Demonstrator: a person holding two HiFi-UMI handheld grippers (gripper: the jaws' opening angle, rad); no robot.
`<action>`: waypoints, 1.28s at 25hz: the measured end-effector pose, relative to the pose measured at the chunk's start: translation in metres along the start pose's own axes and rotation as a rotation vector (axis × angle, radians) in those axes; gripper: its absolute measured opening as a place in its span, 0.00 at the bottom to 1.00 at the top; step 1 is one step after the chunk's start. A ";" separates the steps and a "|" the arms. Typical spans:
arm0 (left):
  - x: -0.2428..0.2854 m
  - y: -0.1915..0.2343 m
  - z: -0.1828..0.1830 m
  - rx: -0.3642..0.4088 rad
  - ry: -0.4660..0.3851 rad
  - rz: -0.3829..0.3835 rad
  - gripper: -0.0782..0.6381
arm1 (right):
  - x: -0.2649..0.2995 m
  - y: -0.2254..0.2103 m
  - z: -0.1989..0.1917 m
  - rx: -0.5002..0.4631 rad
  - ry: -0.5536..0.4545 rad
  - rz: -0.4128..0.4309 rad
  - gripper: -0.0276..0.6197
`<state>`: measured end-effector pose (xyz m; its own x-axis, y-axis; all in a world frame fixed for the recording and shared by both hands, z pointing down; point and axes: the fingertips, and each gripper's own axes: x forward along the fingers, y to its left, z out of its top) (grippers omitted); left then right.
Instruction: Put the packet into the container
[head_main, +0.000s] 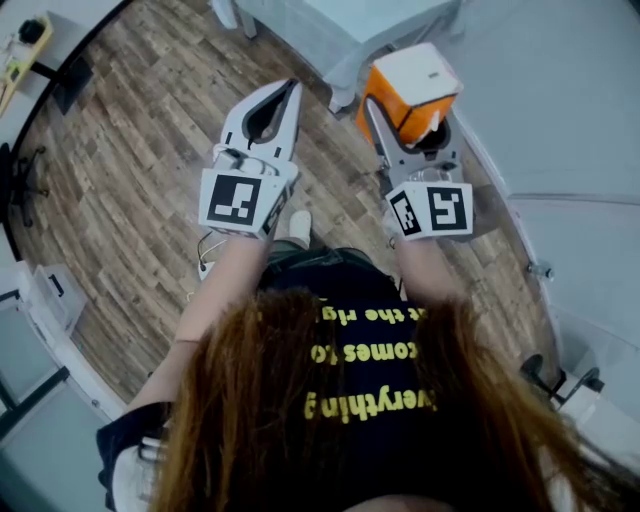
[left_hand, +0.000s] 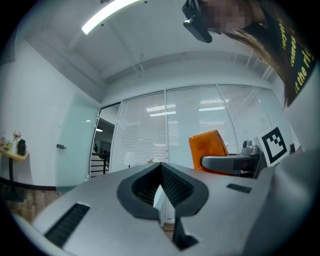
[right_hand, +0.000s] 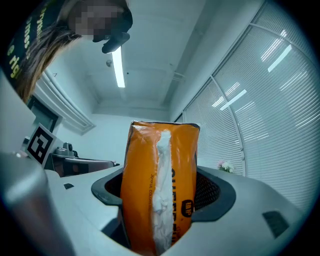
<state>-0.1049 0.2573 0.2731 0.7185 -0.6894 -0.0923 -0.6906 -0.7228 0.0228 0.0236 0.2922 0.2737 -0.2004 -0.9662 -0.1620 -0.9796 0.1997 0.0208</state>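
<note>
Right gripper (head_main: 410, 125): jaws clamped on orange packet (right_hand: 159, 185), its top edge clear above them. Left gripper (head_main: 289, 92): alongside, jaws together, empty, over wood floor (head_main: 130, 150). Blinds (left_hand: 200, 122): gripper views only.

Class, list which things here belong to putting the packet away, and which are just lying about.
Job: orange plastic packet; right gripper, shut on it. No container in view.
Lying about: left gripper, shut, empty; yellow object, far left.

Left hand-held gripper (left_hand: 161, 164) sits closed, seemingly empty.
</note>
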 end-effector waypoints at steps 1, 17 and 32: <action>0.003 0.006 0.000 -0.005 0.002 0.001 0.11 | 0.006 0.000 0.000 -0.002 -0.001 -0.002 0.60; 0.036 0.053 -0.015 -0.025 0.000 -0.007 0.11 | 0.054 -0.017 -0.018 0.026 0.031 -0.035 0.60; 0.115 0.074 -0.020 0.008 -0.011 0.084 0.11 | 0.119 -0.083 -0.029 0.046 0.012 0.040 0.60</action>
<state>-0.0720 0.1233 0.2837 0.6570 -0.7470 -0.1012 -0.7491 -0.6620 0.0232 0.0813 0.1561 0.2813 -0.2396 -0.9592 -0.1504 -0.9693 0.2450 -0.0184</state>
